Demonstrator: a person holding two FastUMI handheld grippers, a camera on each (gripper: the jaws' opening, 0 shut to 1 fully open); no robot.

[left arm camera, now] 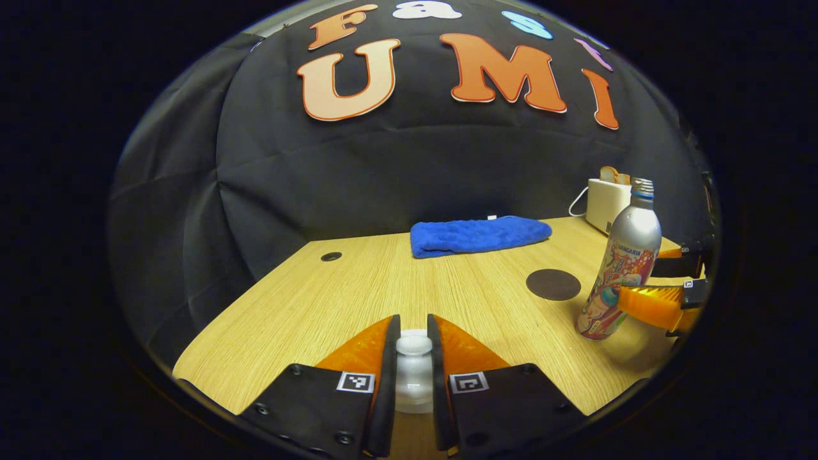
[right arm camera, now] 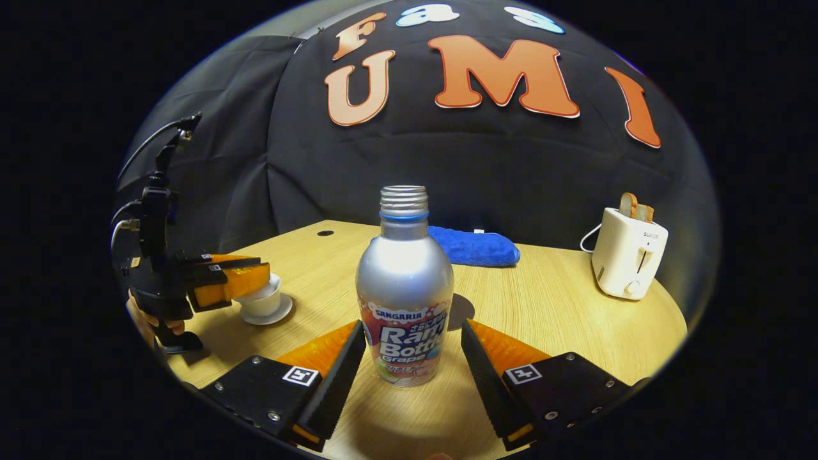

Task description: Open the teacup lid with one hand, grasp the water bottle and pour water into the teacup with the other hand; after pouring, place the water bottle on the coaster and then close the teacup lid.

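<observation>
The wooden table (right arm camera: 562, 306) is being worked over level and low, the uncapped water bottle (right arm camera: 404, 287) standing between the right gripper's (right arm camera: 412, 358) wide-spread fingers, while the teacup lid's knob (left arm camera: 413, 345) is being pinched by the left gripper (left arm camera: 413, 358) at the near left.

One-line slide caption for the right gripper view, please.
Right claw open around the upright, uncapped silver metal water bottle on the light wooden table, fingers not yet touching it.

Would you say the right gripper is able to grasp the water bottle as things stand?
Probably yes: the water bottle stands upright between the right gripper's open jaws, with nothing in between them; the jaws only need to close.
</observation>
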